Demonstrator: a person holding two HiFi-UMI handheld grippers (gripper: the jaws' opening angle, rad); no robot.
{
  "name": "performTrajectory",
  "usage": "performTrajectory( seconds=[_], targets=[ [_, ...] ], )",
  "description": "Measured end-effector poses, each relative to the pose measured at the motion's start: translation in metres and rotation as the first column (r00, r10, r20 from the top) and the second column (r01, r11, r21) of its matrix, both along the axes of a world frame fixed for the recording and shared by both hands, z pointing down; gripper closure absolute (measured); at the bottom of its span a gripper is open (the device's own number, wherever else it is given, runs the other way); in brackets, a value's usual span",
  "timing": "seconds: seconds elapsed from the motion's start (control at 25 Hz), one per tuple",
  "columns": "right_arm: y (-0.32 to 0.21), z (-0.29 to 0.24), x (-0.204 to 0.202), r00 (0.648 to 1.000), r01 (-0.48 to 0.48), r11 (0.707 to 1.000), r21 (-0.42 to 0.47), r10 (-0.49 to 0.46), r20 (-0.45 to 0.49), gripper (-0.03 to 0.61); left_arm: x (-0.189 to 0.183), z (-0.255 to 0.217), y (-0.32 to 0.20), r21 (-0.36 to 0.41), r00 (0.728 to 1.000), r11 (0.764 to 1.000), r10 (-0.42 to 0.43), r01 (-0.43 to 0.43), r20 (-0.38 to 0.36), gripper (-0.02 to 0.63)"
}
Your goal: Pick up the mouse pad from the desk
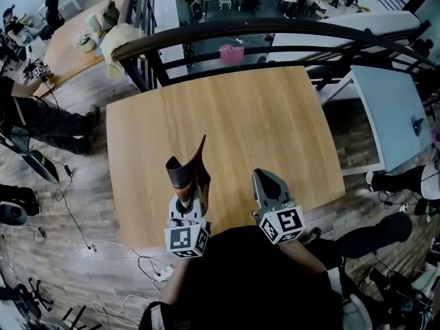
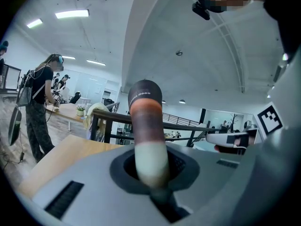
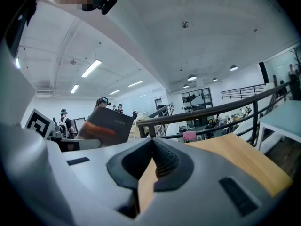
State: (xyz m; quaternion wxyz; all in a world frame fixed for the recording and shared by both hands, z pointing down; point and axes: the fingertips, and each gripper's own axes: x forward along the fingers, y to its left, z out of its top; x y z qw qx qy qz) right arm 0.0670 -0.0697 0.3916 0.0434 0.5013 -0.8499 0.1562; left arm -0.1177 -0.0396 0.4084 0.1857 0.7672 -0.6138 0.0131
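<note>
The mouse pad point(image 1: 187, 172) is dark with an orange and pale band. It stands curled upright above the near part of the wooden desk point(image 1: 234, 115), clear of the surface. My left gripper point(image 1: 188, 199) is shut on its lower edge. In the left gripper view the mouse pad point(image 2: 146, 131) rises as a bent strip straight out of the left gripper point(image 2: 153, 175). My right gripper point(image 1: 265, 179) hovers over the desk just right of the pad, shut and empty. In the right gripper view the right gripper point(image 3: 153, 160) has its jaws together, with the mouse pad point(image 3: 106, 124) off to its left.
A dark curved railing point(image 1: 275, 29) runs behind the desk's far edge, with a pink thing point(image 1: 232, 53) beyond it. A white table point(image 1: 388, 115) stands to the right. Cables point(image 1: 75, 218) lie on the floor at left, where a person point(image 1: 41, 119) stands.
</note>
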Motion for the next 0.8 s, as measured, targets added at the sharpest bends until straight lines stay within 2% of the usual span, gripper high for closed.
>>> performTrajectory(
  seconds=[0.8],
  targets=[
    [0.007,0.003,0.005,1.000,-0.002,1.000,0.022,0.002,-0.008,0.548,0.014,0.009,0.005,-0.010,1.000,1.000,0.016,-0.016,-0.008,0.571]
  ],
)
